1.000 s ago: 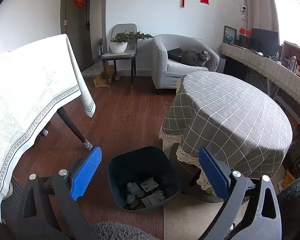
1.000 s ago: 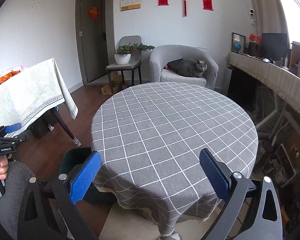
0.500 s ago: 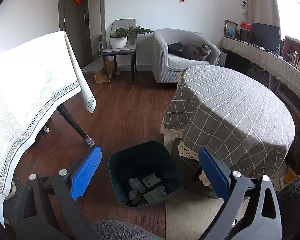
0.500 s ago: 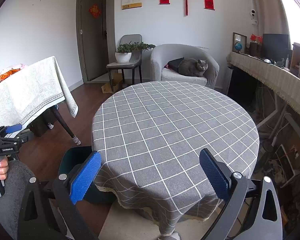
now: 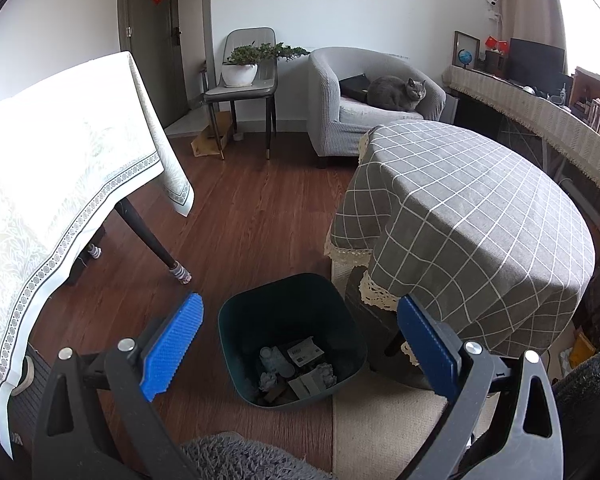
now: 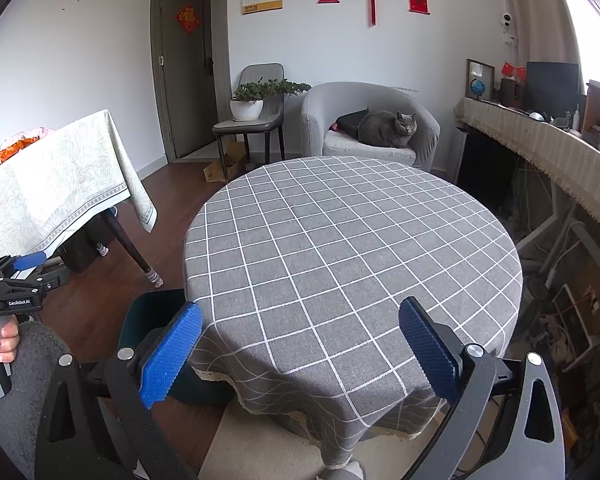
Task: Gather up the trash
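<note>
A dark green trash bin (image 5: 256, 312) stands on the wood floor beside the round table. Crumpled paper, a small carton and other trash (image 5: 296, 368) lie in its bottom. My left gripper (image 5: 298, 344) is open and empty, held above the bin. My right gripper (image 6: 300, 352) is open and empty, held over the near edge of the round table with the grey checked cloth (image 6: 340, 248). The bin's rim shows in the right wrist view (image 6: 152, 308), partly hidden behind the left finger. The left gripper also shows there (image 6: 24, 264), held in a hand.
A rectangular table with a pale patterned cloth (image 5: 60, 168) stands to the left. A grey cat (image 6: 386, 130) lies on a grey armchair (image 6: 320, 120) at the back. A chair with a potted plant (image 6: 252, 100) stands by the door. A long sideboard (image 6: 540, 148) runs along the right wall.
The left gripper has tilted down and drawn slightly back over the bin. The right gripper has barely moved. Both stay open and empty.
</note>
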Demonstrator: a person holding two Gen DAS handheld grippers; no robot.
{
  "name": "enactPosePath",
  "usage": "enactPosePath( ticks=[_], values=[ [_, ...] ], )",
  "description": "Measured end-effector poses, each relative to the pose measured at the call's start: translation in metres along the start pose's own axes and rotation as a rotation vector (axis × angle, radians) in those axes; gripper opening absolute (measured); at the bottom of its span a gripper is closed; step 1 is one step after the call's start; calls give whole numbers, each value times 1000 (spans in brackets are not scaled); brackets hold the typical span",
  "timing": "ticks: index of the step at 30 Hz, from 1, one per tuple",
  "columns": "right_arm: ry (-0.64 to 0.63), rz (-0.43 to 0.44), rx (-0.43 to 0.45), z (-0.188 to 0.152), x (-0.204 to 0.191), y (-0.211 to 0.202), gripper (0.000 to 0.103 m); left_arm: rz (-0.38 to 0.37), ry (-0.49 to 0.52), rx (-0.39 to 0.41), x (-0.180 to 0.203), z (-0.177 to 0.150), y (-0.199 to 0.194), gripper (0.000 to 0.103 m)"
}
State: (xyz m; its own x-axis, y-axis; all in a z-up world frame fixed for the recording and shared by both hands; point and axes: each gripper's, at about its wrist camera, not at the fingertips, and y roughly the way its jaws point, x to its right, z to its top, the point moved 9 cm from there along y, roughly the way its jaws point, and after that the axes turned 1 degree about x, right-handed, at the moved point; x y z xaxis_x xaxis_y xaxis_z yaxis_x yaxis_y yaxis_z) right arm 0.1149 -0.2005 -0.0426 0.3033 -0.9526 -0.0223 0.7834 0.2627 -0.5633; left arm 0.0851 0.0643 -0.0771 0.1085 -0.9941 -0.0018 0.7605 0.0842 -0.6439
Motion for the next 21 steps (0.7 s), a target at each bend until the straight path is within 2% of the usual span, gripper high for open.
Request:
enactPosePath(
  ticks=[21],
  values=[
    [-3, -5, -17, -2, 0, 3, 100, -3, 9, -12, 2, -2, 2, 99]
  ],
)
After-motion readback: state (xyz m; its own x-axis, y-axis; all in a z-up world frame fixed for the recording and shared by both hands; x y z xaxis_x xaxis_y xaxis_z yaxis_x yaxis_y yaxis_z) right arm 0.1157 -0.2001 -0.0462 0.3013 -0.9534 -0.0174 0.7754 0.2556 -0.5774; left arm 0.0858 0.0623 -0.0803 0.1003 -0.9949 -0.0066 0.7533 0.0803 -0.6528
